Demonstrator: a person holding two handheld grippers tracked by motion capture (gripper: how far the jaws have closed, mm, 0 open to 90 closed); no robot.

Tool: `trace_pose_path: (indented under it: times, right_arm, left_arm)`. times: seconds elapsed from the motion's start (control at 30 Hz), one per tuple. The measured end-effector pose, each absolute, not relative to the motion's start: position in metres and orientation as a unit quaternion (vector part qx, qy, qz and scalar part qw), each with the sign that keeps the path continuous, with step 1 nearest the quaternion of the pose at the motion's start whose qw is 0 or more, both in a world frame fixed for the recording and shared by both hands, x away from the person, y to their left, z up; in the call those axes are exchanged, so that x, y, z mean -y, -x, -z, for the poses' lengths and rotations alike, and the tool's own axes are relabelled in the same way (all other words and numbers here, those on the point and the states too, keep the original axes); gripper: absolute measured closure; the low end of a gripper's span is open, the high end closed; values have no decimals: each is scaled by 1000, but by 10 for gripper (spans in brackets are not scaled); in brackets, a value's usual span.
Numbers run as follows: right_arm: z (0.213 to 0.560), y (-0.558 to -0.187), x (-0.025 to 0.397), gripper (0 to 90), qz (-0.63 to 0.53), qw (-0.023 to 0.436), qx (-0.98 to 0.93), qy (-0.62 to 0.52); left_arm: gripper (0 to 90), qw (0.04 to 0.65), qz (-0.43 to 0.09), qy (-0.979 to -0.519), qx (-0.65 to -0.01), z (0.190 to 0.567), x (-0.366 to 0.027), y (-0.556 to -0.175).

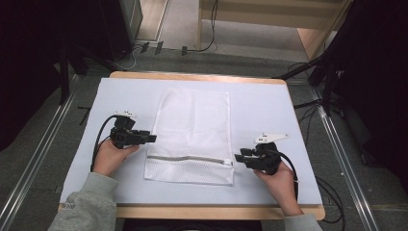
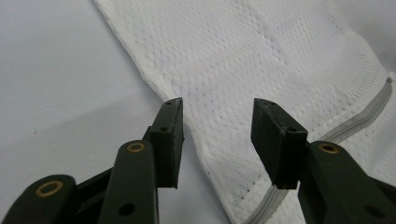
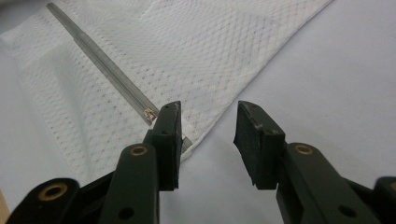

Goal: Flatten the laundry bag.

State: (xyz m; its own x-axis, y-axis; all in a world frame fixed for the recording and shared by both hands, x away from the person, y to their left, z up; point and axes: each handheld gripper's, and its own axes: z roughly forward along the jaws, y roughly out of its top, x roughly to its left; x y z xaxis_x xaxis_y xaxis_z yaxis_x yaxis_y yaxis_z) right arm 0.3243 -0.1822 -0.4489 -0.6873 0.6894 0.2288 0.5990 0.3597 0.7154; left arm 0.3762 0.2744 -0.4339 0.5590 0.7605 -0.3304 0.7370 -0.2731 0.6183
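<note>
1. The table (image 1: pixel 269 103), covered in a pale blue-grey sheet, carries the whole job; the sheet lies flat with nothing else on it but one bag and the two tools.

2. The white mesh laundry bag (image 1: pixel 192 132) lies flat in the middle of the table, long side running near to far; it looks smooth and unfolded, so whatever is meant for it (folding, or opening the zip) seems to me not yet begun.

3. The grey zipper (image 1: pixel 190 159) crosses the bag near its near edge, running left to right; it appears closed along its length, and its pull (image 3: pixel 150 115) sits at the right end, just beside the bag's right edge.

4. The left gripper (image 1: pixel 144 138) hovers at the bag's left edge, about level with the middle of that edge; its jaws stand apart with nothing between them, and in the left gripper view (image 2: pixel 217 135) the bag's hem runs just beneath the gap.

5. The right gripper (image 1: pixel 239 157) sits at the right end of the zipper; its jaws are likewise spread and empty, and in the right gripper view (image 3: pixel 208 140) one jaw lies just over the zipper's end.

6. My reading: approach is done on both sides; closing on the fabric, and all the handling after it, remains.
</note>
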Motion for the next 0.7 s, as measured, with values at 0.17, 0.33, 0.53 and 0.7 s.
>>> trace_pose_path:
  times: [0.17, 0.33, 0.53, 0.7]
  right_arm:
    - [449, -325, 183, 620, -411, 56, -820, -394]
    - [449, -325, 182, 617, -409, 54, -823, -391]
    - [450, -325, 182, 617, -408, 54, -823, -392]
    - [449, -325, 182, 617, -409, 58, -822, -391]
  left_arm:
    - [496, 381, -21, -797, -467, 434, -275, -377]
    - [463, 384, -21, -800, -461, 434, -272, -377]
    - [452, 382, -22, -808, -447, 434, -266, -376]
    - [445, 382, -17, -814, -437, 433, -261, -377]
